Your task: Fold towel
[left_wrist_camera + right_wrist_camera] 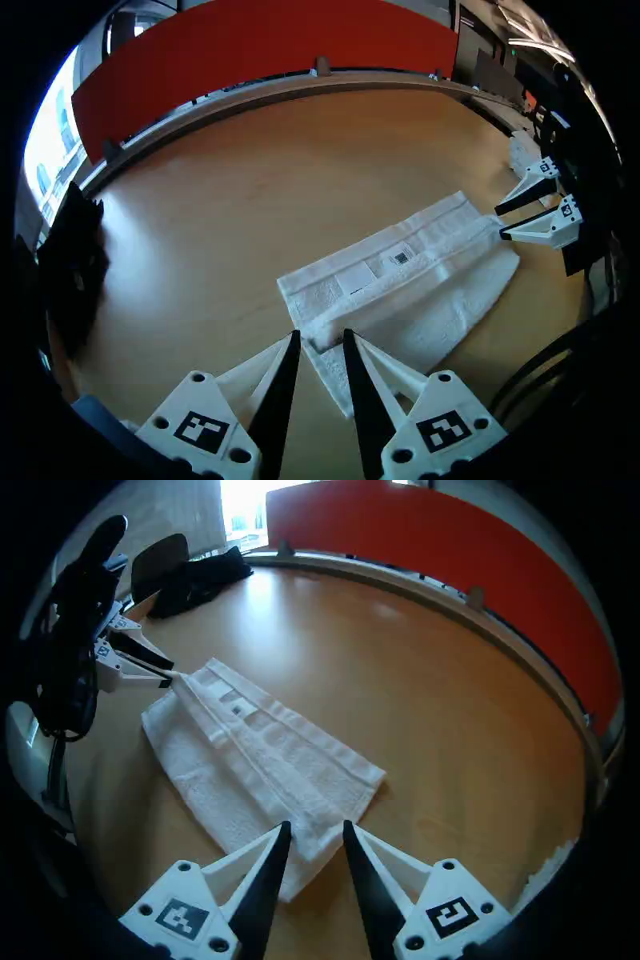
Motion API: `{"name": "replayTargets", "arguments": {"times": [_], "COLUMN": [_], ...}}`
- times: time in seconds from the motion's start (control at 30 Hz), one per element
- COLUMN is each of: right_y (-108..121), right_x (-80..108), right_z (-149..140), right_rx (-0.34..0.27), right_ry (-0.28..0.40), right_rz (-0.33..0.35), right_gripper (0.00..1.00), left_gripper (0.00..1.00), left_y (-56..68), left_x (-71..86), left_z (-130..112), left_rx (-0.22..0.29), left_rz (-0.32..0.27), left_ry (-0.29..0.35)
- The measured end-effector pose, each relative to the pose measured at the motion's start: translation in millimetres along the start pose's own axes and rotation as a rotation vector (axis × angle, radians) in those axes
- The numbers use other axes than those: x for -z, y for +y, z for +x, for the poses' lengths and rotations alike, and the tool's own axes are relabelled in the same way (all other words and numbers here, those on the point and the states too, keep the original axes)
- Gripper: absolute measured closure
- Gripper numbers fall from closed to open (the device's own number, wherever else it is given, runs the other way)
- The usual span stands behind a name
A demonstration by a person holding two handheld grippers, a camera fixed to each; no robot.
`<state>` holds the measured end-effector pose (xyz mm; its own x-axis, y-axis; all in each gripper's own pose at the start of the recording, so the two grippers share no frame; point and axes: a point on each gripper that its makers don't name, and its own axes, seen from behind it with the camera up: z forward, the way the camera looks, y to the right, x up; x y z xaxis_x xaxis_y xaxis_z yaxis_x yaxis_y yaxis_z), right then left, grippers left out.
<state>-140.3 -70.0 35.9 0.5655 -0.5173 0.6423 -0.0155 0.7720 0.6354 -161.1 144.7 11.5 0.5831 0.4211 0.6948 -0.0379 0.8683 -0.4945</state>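
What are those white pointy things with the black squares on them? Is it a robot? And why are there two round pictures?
It is no robot. A person holds two hand tools called grippers, one in each hand. Each has two fingers that can pinch. A little camera rides on each tool, so each round picture looks out along that tool's own fingers. In the left gripper view, the left gripper is at the bottom and the right gripper is farther off. The right gripper view looks back from the other end. On the wooden table lies a white towel, partly folded into a long strip. Each gripper has one end of the towel between its fingers. I cannot tell whether they pinch it yet. A red panel stands behind the table.
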Motion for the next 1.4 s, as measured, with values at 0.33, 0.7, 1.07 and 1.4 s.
{"name": "replayTargets", "arguments": {"times": [0.33,0.7,1.07,1.4], "right_y": [18,36,42,41], "right_x": [-3.4,-4.5,0.2,5.9], "right_z": [5,22,27,24], "right_rx": [0.035,0.037,0.025,0.020], "right_ry": [-0.003,0.017,0.041,0.047], "right_rz": [-0.057,-0.101,-0.121,-0.122], "right_gripper": [0.38,0.38,0.04,0.04], "left_gripper": [0.60,0.39,0.39,0.39], "left_y": [-8.6,-23.7,-26.9,-22.5], "left_x": [-1.8,-0.7,2.0,4.0], "left_z": [4,18,16,18], "left_rx": [0.004,0.015,0.028,0.035], "left_rz": [0.026,0.058,0.064,0.055], "left_ry": [-0.001,0.015,0.016,0.022]}}
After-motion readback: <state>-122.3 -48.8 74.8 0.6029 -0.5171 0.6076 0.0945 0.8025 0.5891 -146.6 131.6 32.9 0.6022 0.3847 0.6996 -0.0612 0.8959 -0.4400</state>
